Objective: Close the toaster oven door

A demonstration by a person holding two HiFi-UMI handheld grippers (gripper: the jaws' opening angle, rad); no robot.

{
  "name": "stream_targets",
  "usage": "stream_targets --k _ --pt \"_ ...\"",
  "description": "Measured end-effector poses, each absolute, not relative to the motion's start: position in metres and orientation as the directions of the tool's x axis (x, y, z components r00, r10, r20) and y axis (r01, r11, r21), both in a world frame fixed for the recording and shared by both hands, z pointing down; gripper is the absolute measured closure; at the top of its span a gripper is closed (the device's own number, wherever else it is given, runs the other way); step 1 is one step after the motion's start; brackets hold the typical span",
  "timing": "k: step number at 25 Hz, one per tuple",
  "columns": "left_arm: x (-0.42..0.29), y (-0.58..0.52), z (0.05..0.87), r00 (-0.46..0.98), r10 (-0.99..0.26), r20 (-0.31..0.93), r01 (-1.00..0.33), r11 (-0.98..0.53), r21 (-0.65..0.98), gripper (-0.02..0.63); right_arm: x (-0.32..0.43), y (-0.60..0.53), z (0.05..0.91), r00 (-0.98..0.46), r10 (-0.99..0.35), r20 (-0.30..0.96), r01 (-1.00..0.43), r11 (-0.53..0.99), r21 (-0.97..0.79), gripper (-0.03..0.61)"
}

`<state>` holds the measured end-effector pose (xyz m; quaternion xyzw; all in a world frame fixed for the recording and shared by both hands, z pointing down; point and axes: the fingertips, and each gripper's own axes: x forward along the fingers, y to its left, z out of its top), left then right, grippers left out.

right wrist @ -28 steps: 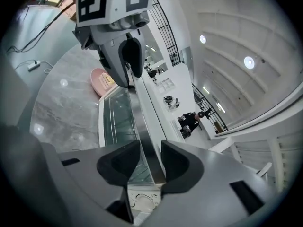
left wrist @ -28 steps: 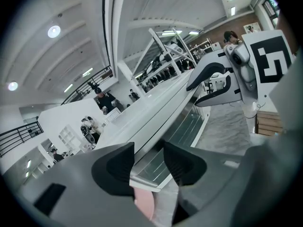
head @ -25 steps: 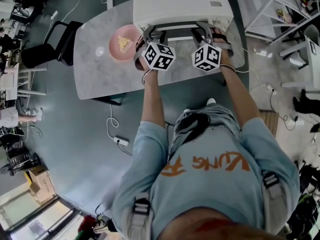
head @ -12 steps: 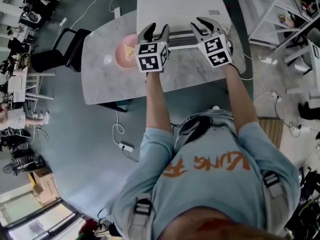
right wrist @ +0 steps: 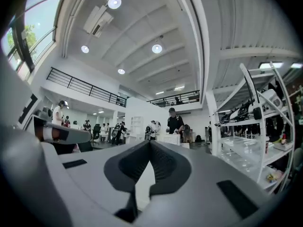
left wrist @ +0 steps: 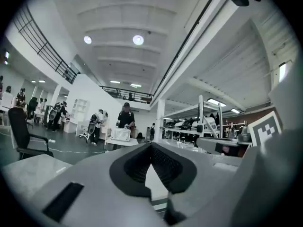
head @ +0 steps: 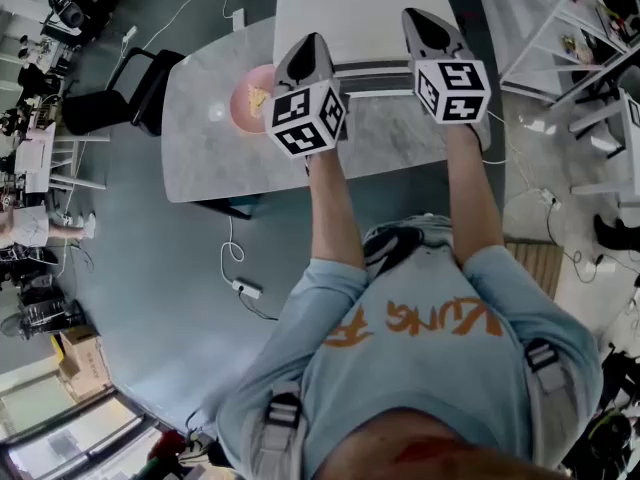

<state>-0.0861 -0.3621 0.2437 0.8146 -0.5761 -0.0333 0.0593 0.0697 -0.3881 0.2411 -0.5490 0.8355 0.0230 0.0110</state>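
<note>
Table (head: 210, 158): grey marble top. It carries the toaster oven and runs out to the oven's left and toward you from its front.

Toaster oven (head: 360, 13): white box at the far edge of the table, seen from above. The door (head: 375, 71) shows only as a dark strip along the oven's near front edge. It looks flush against the body, but you can't confirm the latch from this angle.

Shelving (head: 570, 18): white racks well to the oven's right, off the table.

Chair (head: 115, 93): black, well to the oven's left, beside the table end.

Left gripper (head: 316, 40): you hold it raised over the oven's front-left corner. The jaws are together with nothing between the pads. Its view looks out over the hall and ceiling, not at the oven. Its marker cube (head: 305, 118) sits nearer you than the oven front.

Right gripper (head: 415, 16): raised over the oven's right part, with the tips above the top panel. The jaws are pressed together and empty. Its own marker cube (head: 455, 90) sits at the oven's front-right corner.

Plate (head: 245, 98): pink, on the table just left of the oven's front-left corner, partly behind the left gripper.

Food (head: 258, 98): a small yellowish piece on the plate, on the side nearest the oven.
</note>
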Motion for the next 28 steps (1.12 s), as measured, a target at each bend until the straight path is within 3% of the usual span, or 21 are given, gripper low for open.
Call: stream_targets --k 28 --pt "-0.065 -0.372 0.259 0.27 -0.963 0.009 -0.962 -0.27 0.046 0.614 0.091 -0.394 0.252 -0.42 -0.908 -0.006 -0.907 0.419 0.032 0.581"
